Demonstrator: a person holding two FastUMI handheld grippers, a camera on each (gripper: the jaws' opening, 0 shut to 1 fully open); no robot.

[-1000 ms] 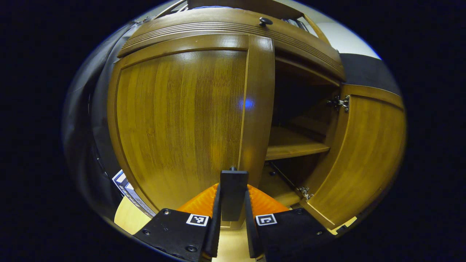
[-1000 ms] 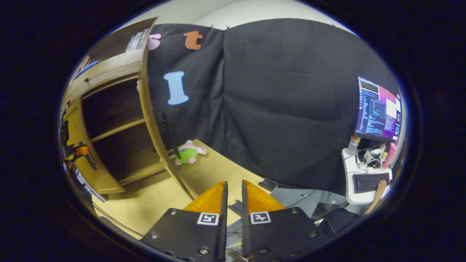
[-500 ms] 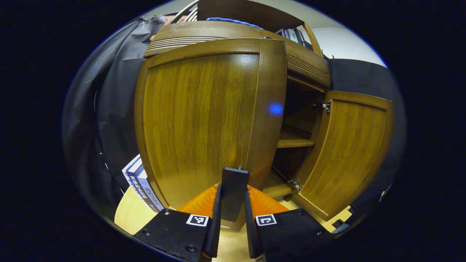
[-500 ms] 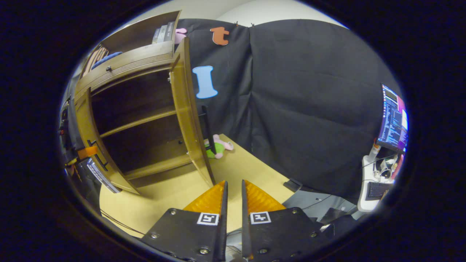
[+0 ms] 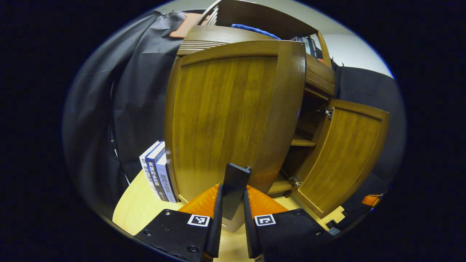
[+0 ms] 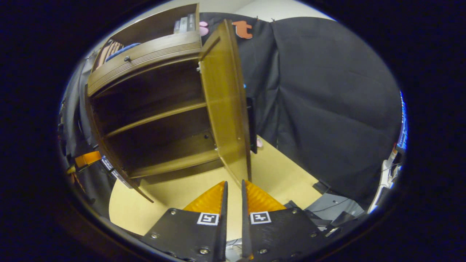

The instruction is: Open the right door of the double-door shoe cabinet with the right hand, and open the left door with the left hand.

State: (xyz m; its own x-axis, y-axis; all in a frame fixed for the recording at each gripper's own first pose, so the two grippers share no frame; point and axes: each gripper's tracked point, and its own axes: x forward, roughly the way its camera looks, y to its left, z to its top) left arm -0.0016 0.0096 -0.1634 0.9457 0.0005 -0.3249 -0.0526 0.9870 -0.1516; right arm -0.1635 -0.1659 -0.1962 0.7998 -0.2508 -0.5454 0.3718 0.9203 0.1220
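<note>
The wooden shoe cabinet [image 6: 145,58] stands on a pale table with both doors swung out. In the left gripper view the left door [image 5: 225,116] faces me, and my left gripper [image 5: 233,187] is shut on its black bar handle [image 5: 236,180]. The right door [image 5: 342,156] hangs open beyond it. In the right gripper view the right door [image 6: 225,102] is almost edge-on, its black handle [image 6: 251,123] on the far side. My right gripper [image 6: 233,183] is shut on nothing, a short way in front of that door's lower corner. Bare shelves [image 6: 156,116] show inside.
Several books [image 5: 156,171] stand against the cabinet's left side. The pale table [image 6: 171,196] runs in front of the cabinet. Black cloth walls close off the back and right. Books and a blue item [image 5: 255,30] sit on top of the cabinet.
The left door has swung further open with my left gripper holding its handle. The right gripper view has turned towards the cabinet, and the monitor and desk have slid out of sight.
</note>
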